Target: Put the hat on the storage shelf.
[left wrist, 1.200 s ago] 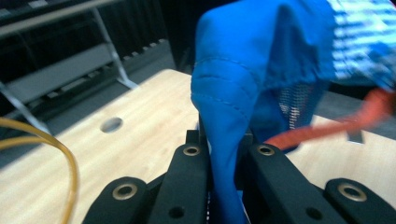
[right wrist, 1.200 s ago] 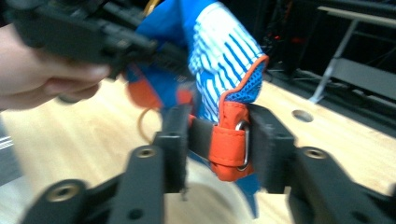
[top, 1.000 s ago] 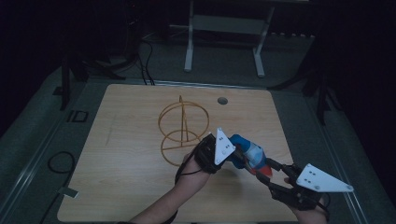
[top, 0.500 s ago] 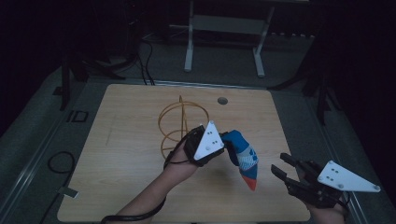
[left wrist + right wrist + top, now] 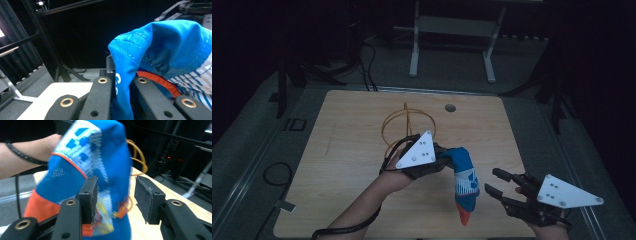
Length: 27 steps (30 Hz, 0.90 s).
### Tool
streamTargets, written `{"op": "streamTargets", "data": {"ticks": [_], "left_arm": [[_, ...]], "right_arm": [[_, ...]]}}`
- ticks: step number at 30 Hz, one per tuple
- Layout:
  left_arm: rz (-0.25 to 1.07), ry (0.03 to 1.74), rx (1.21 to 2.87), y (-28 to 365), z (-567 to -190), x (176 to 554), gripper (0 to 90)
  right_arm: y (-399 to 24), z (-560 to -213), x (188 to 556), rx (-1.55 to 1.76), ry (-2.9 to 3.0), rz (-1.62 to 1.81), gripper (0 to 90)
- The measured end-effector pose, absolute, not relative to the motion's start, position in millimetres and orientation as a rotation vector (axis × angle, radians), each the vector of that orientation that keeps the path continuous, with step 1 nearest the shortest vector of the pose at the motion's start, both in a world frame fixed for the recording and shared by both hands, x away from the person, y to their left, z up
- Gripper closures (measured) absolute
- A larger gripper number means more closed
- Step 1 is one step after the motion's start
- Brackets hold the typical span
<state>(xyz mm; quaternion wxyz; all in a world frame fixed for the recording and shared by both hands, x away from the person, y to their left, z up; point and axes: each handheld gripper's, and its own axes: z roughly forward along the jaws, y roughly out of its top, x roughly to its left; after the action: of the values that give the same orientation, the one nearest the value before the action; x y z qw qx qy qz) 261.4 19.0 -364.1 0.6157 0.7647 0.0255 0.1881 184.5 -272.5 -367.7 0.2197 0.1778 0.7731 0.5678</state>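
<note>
A blue sock (image 5: 464, 180) with white stripes and an orange toe hangs toe-down over the table's front right part. My left gripper (image 5: 443, 161) is shut on its cuff, and in the left gripper view the blue fabric (image 5: 155, 42) is pinched between the black jaws (image 5: 122, 85). My right gripper (image 5: 493, 181) stands open just right of the sock's lower half, a little apart from it. In the right gripper view the sock (image 5: 100, 157) hangs in front of the spread jaws (image 5: 117, 195), and the pads do not press on it.
A wire stand of orange-yellow hoops (image 5: 404, 122) rises from the middle of the wooden table (image 5: 347, 150), just behind my left hand. A round hole (image 5: 450, 107) lies near the far edge. A metal frame (image 5: 452, 30) stands beyond the table, and a cable (image 5: 272, 172) loops on the floor at left.
The right gripper has let go of the sock's toe end and drawn off to the right. The left gripper moved left with the cuff, and the sock swung down to hang.
</note>
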Motion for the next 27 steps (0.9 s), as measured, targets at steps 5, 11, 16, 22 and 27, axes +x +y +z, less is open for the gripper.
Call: {"op": "streamTargets", "data": {"ticks": [5, 11, 16, 22, 27], "left_arm": [[0.379, 0.010, 1.764, 15, -367, 257, 89.3], [0.355, -0.002, 1.763, 14, -371, 255, 89.3], [0.341, 0.006, 1.758, 16, -371, 256, 89.3], [0.351, 0.005, 1.757, 17, -370, 255, 89.2], [0.360, 0.013, 1.756, 18, -372, 255, 89.2]], "right_arm": [[-256, -371, 189, 0.461, 2.162, 1.540, 50.2], [-245, -375, 197, 0.444, 2.193, 1.538, 54.9], [-242, -373, 195, 0.422, 2.187, 1.526, 81.1], [-245, -369, 191, 0.422, 2.143, 1.518, 90.0], [-247, -367, 186, 0.421, 2.118, 1.470, 90.0]]}}
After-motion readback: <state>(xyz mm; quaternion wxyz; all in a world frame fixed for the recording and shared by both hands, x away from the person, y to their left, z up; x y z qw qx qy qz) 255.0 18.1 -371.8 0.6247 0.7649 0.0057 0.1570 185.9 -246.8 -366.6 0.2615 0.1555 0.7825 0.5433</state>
